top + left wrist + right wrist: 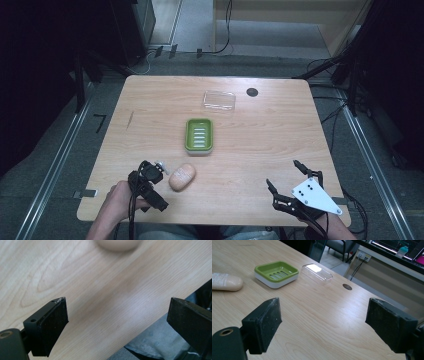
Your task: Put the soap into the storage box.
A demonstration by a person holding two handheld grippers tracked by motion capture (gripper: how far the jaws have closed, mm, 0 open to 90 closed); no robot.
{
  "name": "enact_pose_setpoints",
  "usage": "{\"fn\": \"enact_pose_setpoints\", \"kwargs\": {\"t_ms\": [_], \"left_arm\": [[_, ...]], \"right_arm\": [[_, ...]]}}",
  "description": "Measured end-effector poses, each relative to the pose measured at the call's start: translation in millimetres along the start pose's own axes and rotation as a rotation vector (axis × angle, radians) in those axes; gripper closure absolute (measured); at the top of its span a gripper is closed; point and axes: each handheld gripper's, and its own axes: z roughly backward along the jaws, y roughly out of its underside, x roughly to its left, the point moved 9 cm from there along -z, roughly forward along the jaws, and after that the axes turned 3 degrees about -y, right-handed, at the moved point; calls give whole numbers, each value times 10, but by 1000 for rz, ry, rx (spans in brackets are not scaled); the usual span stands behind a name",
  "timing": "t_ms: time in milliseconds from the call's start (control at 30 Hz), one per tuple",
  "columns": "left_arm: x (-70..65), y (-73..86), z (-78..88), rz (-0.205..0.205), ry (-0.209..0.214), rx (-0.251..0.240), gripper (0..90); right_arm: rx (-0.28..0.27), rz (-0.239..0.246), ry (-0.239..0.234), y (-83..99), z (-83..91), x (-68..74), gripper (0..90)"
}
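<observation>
Your left tongs (161,172) sit wide open right beside the soap (182,177), prob lining up a grab for the green dish (199,135), while right tongs (286,176) idle wide on the desk (260,145).

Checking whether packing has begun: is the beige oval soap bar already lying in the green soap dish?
No, the beige oval soap bar lies on the wooden table, apart from the green soap dish.

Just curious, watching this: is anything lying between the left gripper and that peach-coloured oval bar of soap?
No. In the left gripper view, bare wooden table lies between the open left gripper and the peach-coloured oval soap bar.
</observation>
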Motion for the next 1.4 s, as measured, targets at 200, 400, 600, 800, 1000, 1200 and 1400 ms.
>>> {"fn": "enact_pose_setpoints", "kwargs": {"t_ms": [200,400,600,800,1000,1200,1400], "left_arm": [[-38,-90,0,-12,6,-3,34],[-55,-177,10,-16,4,-12,33],[-66,-248,23,-26,2,-20,26],[-73,-374,64,-41,-3,-47,22],[-89,-480,46,-44,1,-53,21],[-96,-568,26,-56,4,-51,18],[-88,-668,10,-58,2,-59,17]], "right_arm": [[2,2,-2,-1,-6,2,131],[1,5,-3,-1,-7,2,131],[-2,-1,2,-2,-1,-5,130],[-1,-6,3,-1,-4,-9,131],[-2,-8,2,0,1,-13,131],[-4,-8,2,-2,3,-13,131],[-2,-8,2,-2,-1,-10,131]]}}
